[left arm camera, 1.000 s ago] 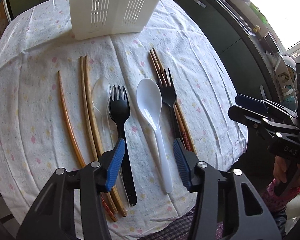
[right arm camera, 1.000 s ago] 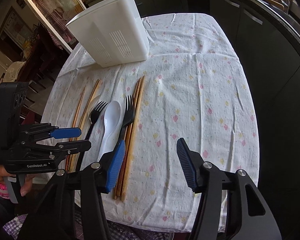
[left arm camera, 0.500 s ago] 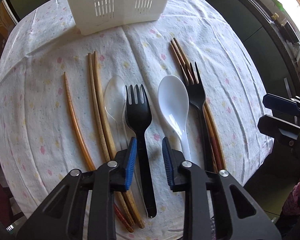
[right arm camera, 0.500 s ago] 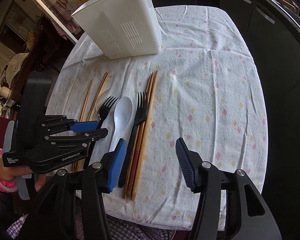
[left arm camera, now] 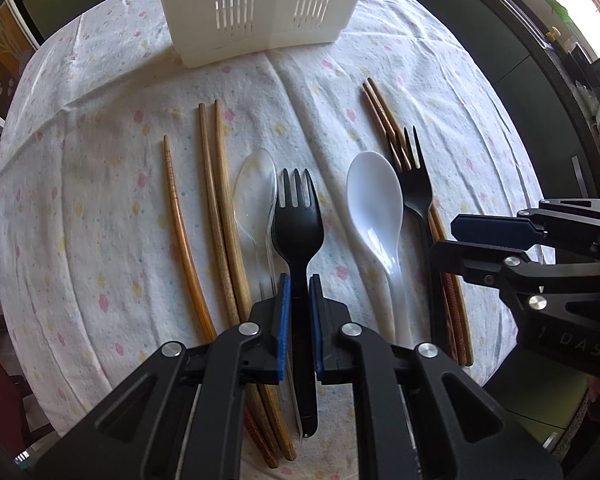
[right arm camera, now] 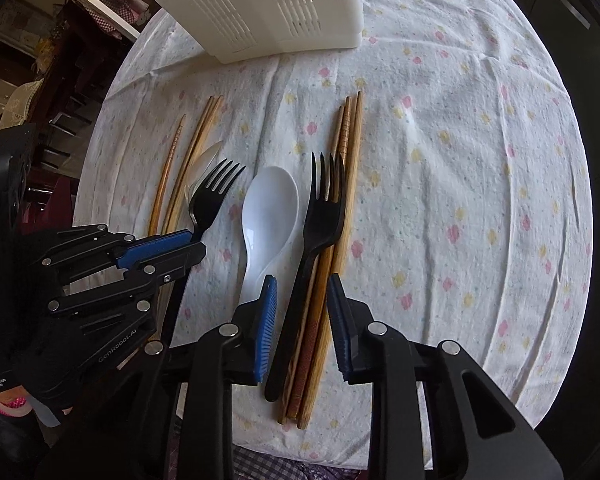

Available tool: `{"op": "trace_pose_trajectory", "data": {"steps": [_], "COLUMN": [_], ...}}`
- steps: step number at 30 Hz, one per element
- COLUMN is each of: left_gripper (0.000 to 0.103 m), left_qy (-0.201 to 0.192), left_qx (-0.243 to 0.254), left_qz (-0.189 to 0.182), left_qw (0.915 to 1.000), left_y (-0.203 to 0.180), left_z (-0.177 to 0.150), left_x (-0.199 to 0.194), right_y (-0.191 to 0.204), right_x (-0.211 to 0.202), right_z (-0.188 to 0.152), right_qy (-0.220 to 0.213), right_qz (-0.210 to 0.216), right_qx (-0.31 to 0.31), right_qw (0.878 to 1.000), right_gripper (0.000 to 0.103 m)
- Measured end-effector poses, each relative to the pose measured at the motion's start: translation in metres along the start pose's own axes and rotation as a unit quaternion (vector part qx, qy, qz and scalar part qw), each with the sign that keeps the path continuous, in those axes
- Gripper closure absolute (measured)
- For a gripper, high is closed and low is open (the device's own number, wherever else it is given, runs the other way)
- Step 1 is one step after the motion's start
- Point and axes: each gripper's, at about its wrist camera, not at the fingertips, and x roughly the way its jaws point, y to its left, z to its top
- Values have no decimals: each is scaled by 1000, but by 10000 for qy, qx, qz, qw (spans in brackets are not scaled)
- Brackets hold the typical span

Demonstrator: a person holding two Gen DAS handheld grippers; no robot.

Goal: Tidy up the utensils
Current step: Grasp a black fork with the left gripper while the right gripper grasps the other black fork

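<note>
My left gripper point(left arm camera: 299, 296) is shut on the handle of a black fork point(left arm camera: 298, 228), which still lies on the cloth; it also shows in the right wrist view point(right arm camera: 210, 200). My right gripper point(right arm camera: 302, 300) is open, its jaws either side of a second black fork point(right arm camera: 320, 220) and the brown chopsticks point(right arm camera: 342, 184) beneath it. A white spoon point(right arm camera: 270, 212) lies between the forks. A clear spoon point(left arm camera: 256, 188) and more chopsticks point(left arm camera: 220, 208) lie left of the held fork. A white slotted utensil holder point(left arm camera: 260, 4) stands at the back.
The table wears a white flowered cloth point(right arm camera: 460, 160). Dark cabinets point(left arm camera: 480, 40) run along the right. Its near edge is just below the utensil handles.
My left gripper has moved in and closed on the black fork's handle. My right gripper has moved left and down to straddle the second fork and chopsticks, narrowing its opening.
</note>
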Motion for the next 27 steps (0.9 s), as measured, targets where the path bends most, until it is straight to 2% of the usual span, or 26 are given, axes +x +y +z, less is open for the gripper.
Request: {"op": "trace_pose_trajectory", "data": {"steps": [5,7,12,17,19,23,24,27], "left_gripper": [93,93,93,93,93,93,93,93], "left_qy": [-18,-24,-31,-41,-42,-83,-92,-122], "left_qx": [15,25,32,55,25,7,-5,-37], "left_qz": [-12,-11,-4,105,81,-12,-41,-127], "left_qw": [10000,10000,10000,9999,10000,10000,9999,9998], "left_y": [-1,-1,0,-6,-6,-4,-2,3], "left_z": [-2,-2,-1,0,0,-1,-2,-4], "left_x": [0,0,0,0,0,0,0,-1], "right_y": [9,13,24,49,55,51,48,35], "right_x": [11,13,19,29,33,31,27,12], "right_z": [5,8,18,21,23,25,24,20], "right_qy": [119,117,208,282,276,164,73,-123], "right_qz": [-298,-427,-670,-1334,-1461,-1352,-1287,-876], "right_qx": [-52,-73,-171,-556,-614,-524,-489,-317], "right_qw": [9995,9990,9974,9891,9870,9893,9905,9956], "right_gripper": [80,85,85,84,87,90,94,94]}}
